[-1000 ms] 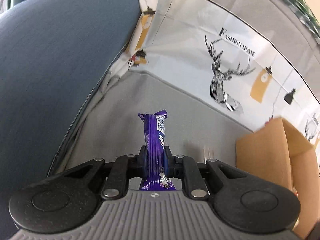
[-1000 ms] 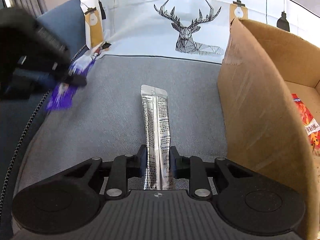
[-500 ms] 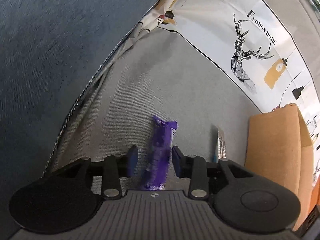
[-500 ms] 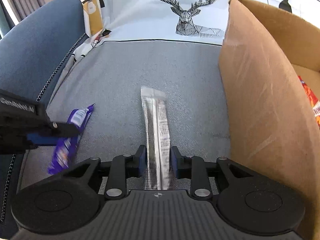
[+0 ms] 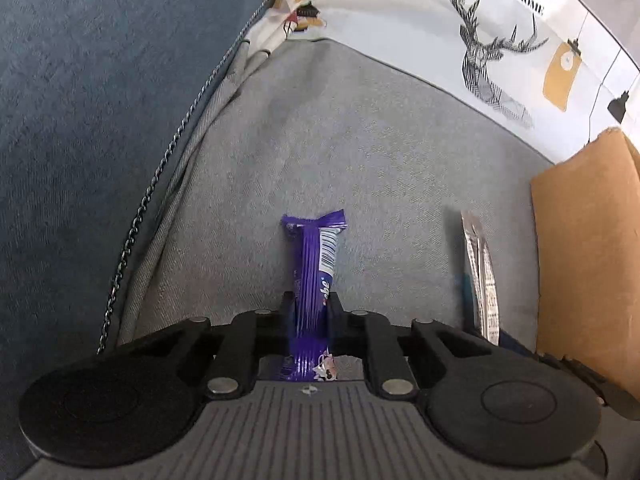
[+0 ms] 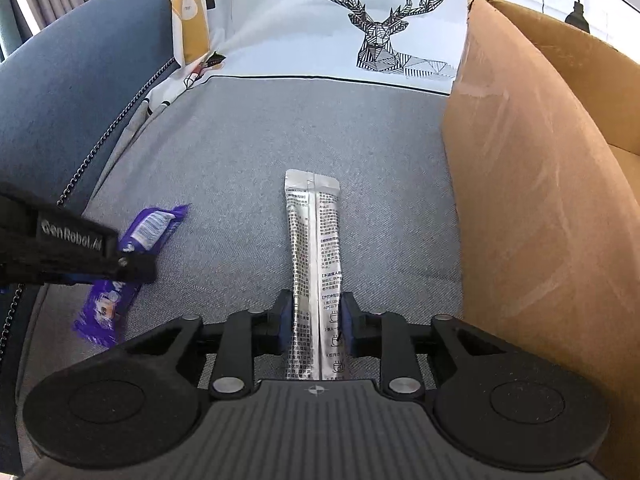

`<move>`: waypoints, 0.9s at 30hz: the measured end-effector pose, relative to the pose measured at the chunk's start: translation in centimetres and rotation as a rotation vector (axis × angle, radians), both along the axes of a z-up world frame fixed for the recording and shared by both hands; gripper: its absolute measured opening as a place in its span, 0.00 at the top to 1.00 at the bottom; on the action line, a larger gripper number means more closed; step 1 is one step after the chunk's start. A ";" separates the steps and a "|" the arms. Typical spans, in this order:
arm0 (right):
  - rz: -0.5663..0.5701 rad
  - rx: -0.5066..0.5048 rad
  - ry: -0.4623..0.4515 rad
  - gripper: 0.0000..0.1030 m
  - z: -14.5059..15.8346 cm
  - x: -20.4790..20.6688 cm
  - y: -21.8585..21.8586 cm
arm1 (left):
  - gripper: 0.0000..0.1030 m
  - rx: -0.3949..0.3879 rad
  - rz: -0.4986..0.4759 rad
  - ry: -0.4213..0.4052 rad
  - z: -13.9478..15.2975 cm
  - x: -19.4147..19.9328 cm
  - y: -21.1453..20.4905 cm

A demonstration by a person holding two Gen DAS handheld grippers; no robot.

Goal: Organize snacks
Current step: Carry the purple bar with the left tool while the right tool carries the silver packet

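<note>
Evidently each gripper is clamped on one snack, the left gripper point(image 5: 308, 312) on the purple bar point(image 5: 314, 264) and the right gripper point(image 6: 314, 320) on the silver sachet point(image 6: 314, 248), ready for the cardboard box point(image 6: 532, 200) just beside them.

Both wrist views look steeply down along their own tongs, close over the grey cushion point(image 5: 360, 152). Each faces the deer-print pillow point(image 6: 340, 20) beyond it. Both share the cushion, the pillow and the cardboard box point(image 5: 588, 248).
</note>
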State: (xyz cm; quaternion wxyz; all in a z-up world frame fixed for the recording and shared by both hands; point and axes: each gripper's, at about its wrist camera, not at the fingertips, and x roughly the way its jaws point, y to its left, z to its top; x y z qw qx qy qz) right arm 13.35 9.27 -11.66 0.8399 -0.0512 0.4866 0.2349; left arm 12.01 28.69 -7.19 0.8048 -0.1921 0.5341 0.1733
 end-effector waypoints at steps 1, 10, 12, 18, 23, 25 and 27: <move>-0.006 0.009 0.001 0.77 0.1 0.0 -0.2 | 0.86 0.024 -0.001 -0.013 0.4 0.0 -0.2; -0.012 0.140 -0.107 0.77 5.8 -0.3 -1.9 | 0.86 0.082 0.037 -0.252 4.7 0.2 -2.0; -0.008 0.170 -0.156 0.77 7.5 -0.5 -2.7 | 0.86 0.104 0.037 -0.311 5.9 0.2 -2.7; -0.023 0.214 -0.280 0.77 11.0 -0.5 -5.4 | 0.86 0.148 0.045 -0.427 8.0 1.2 -4.8; -0.035 0.213 -0.322 0.77 11.8 0.0 -7.2 | 0.86 0.176 0.035 -0.486 9.0 1.8 -6.7; -0.039 0.209 -0.338 0.77 12.0 0.1 -7.8 | 0.86 0.180 0.026 -0.508 9.4 2.1 -7.4; -0.045 0.208 -0.352 0.77 12.2 0.3 -8.4 | 0.86 0.186 0.015 -0.535 9.7 2.3 -8.2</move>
